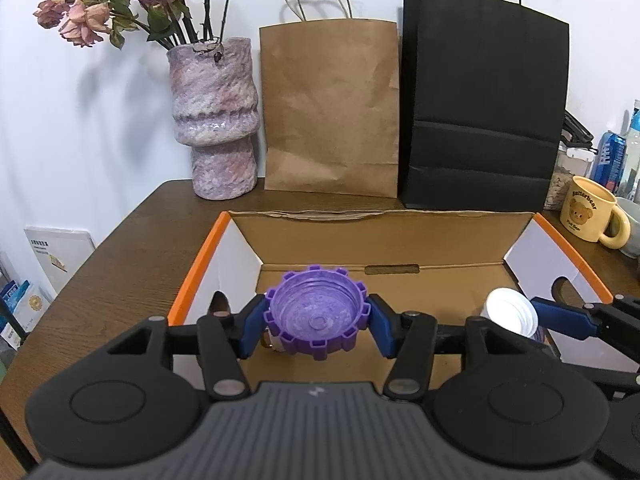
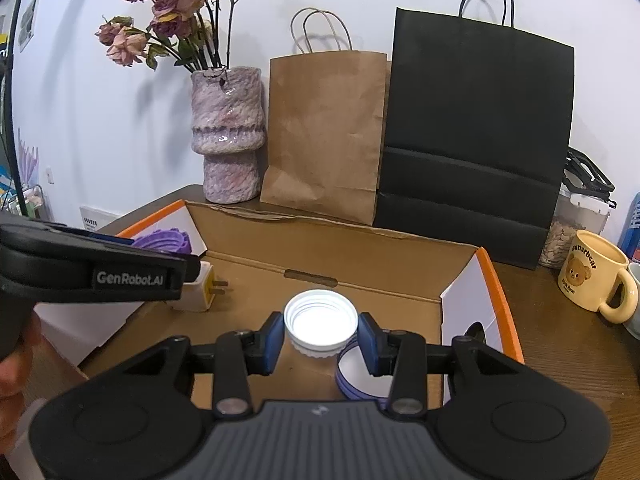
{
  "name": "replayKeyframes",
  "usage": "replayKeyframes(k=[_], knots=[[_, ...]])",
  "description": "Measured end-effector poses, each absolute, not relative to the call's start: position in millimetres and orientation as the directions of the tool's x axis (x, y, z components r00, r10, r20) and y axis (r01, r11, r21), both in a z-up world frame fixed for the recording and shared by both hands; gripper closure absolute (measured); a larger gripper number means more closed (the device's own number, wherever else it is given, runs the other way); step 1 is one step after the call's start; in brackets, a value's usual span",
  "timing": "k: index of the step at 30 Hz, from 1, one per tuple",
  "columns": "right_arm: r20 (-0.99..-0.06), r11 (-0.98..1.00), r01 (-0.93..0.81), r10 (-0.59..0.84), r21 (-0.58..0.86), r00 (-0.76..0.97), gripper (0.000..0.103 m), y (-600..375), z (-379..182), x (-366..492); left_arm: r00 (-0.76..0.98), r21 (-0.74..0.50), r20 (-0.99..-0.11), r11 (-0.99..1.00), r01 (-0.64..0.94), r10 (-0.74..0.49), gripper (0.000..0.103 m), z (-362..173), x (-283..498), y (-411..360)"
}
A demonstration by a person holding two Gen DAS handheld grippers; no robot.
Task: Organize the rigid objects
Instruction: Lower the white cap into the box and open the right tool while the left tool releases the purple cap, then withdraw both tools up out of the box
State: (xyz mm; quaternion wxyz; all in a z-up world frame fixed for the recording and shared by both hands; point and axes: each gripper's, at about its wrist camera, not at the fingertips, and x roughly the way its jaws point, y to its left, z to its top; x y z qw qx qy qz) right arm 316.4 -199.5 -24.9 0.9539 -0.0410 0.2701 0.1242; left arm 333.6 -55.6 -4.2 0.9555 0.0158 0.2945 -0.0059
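A purple toothed lid (image 1: 316, 312) sits between the blue pads of my left gripper (image 1: 318, 320), which is shut on it, over the left part of an open cardboard box (image 1: 196, 268) with orange rims. My right gripper (image 2: 320, 334) is shut on a white screw cap (image 2: 320, 320) over the right part of the box (image 2: 500, 292). Under the cap lies a white disc with a purple rim (image 2: 360, 380). A white plug charger (image 2: 200, 288) rests on the box floor below the left gripper, whose black body shows at the left of the right wrist view. The white cap (image 1: 510, 312) also shows in the left wrist view.
On the wooden table behind the box stand a mottled purple vase (image 1: 216, 120) with dried roses, a brown paper bag (image 1: 332, 108) and a black paper bag (image 1: 484, 100). To the right are a yellow bear mug (image 2: 592, 280), a clear jar (image 2: 572, 224) and a blue can (image 1: 610, 160).
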Motion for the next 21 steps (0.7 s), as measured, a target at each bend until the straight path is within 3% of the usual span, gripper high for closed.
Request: replayKeyframes(k=[2,4,8,21], knots=[[-0.529,0.968,-0.249,0.204,-0.015,0.823,0.054,-200.3,-25.1,317.2,0.832,0.024,-0.554,1.000,0.015,0.001,0.023,-3.1,332.9,-54.7],[-0.530,0.972,-0.233,0.185,-0.024,0.827,0.020,-201.0,-25.2,317.7,0.842,0.026,-0.539,1.000,-0.003,0.017,0.008,-1.3,331.3,-54.0],[-0.515,0.978,-0.201,0.149,-0.046,0.844,0.003,-203.3,-23.7,317.1,0.859,0.019,-0.511,1.000,-0.013,0.021,0.000,2.4,328.6,-52.7],[-0.516,0.983,-0.182,0.137,-0.038,0.845,0.000,-207.1,-24.8,318.9,0.847,0.015,-0.530,1.000,-0.024,0.028,0.000,0.3,332.0,-51.1]])
